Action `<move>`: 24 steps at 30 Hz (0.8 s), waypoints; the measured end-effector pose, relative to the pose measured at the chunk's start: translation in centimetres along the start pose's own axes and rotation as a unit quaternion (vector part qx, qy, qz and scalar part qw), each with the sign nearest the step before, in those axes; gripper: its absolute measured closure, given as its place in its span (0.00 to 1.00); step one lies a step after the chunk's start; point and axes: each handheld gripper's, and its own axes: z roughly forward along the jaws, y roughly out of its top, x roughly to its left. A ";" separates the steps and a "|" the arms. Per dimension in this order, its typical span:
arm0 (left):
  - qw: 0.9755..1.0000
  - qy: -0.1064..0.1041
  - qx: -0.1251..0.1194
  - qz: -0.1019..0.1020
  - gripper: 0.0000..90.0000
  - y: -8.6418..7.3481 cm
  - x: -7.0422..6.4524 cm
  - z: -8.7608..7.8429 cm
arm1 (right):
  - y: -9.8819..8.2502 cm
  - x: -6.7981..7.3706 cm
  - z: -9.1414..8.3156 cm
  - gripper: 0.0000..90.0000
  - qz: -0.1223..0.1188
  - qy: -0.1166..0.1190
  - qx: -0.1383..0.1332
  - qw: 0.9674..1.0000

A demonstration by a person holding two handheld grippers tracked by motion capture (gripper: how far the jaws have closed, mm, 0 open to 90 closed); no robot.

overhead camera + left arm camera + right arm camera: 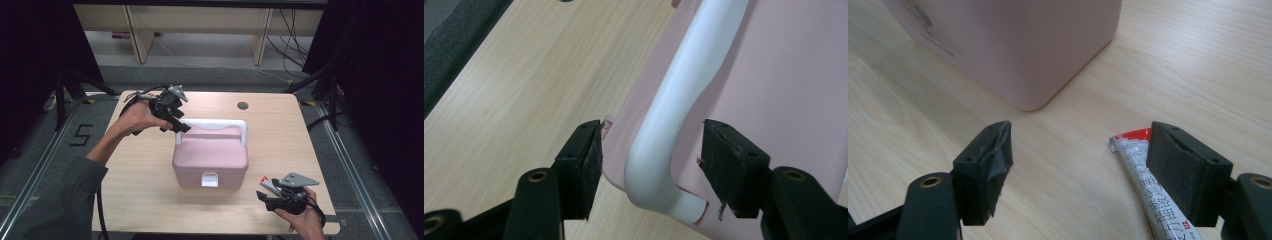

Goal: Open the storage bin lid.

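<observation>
Nearest the high camera: right gripper (pixel 267 196) low at the table's (pixel 150 200) near edge, parked beside a small red-and-white tube (pixel 270 184). In the right gripper view the tube (pixel 1153 195) lay flat on the wood against the inside of one pad, the other pad well clear of it, so I read those jaws as wide apart and gripping nothing.

Pink box (pixel 210 157) sat mid-table, lid down, white latch (pixel 209 179) facing me. Left gripper (pixel 175 122) was at the box's far left corner. In the left gripper view the white handle's (pixel 669 130) bend stood between the pads with daylight on both sides: partly open, no contact.

Step in hand, as I judged it: taking hold of the handle. Next move should call for closing squarely on the bend, then lifting gently so the smooth plastic doesn't slip.
</observation>
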 end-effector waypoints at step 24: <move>0.996 -0.025 0.055 0.072 0.75 1.6 0.2 0.9 | 0.1 -0.2 0.1 0.31 -0.010 0.000 0.001 1.000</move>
